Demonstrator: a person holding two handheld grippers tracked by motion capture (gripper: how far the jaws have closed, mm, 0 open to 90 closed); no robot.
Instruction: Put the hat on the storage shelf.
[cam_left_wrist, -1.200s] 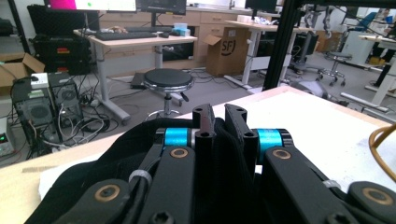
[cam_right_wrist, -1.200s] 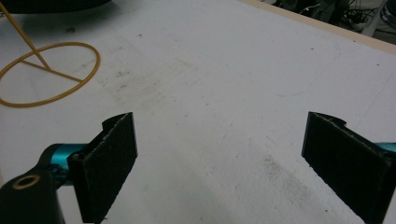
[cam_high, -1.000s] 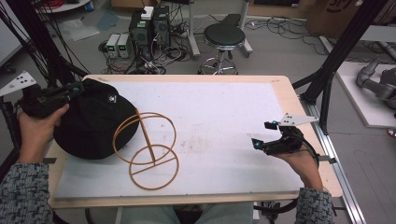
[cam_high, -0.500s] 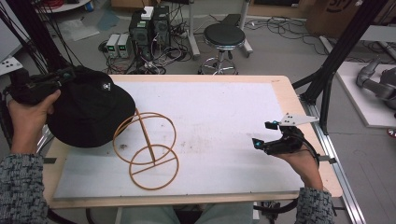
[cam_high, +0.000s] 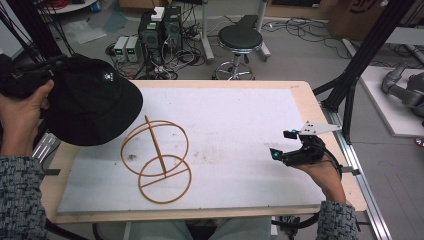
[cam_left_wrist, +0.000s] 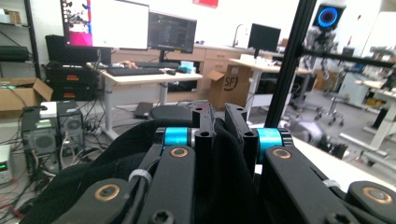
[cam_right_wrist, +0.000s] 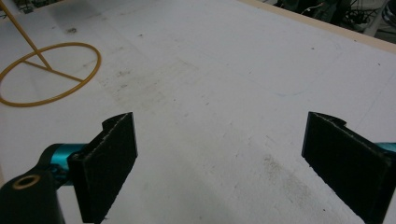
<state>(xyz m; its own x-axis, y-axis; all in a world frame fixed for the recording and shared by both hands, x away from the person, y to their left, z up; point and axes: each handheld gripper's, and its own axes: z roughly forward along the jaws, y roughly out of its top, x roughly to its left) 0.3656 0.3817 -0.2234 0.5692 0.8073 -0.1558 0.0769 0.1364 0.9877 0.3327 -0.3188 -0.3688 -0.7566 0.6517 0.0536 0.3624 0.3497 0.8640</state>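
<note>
A black cap (cam_high: 95, 100) hangs in the air over the table's left edge, up and left of a yellow wire stand (cam_high: 157, 155) made of two rings and a slanted rod. My left gripper (cam_high: 52, 67) is shut on the cap's back edge. In the left gripper view its jaws (cam_left_wrist: 219, 114) pinch the black fabric (cam_left_wrist: 116, 163). My right gripper (cam_high: 281, 143) rests low at the table's right side, open and holding nothing. In the right gripper view its pads (cam_right_wrist: 224, 154) stand wide apart over the white mat, with the stand's base ring (cam_right_wrist: 49, 71) far off at the left.
A white mat (cam_high: 240, 120) covers the wooden table. Behind the table stand a black stool (cam_high: 240, 37) and computer cases (cam_high: 160, 30) with cables. A black frame post (cam_high: 350, 90) rises by the right edge, and another post (cam_left_wrist: 287, 60) crosses the left gripper view.
My left hand has lifted the cap up and to the left, clear of the wire stand. The right hand and its gripper have kept still.
</note>
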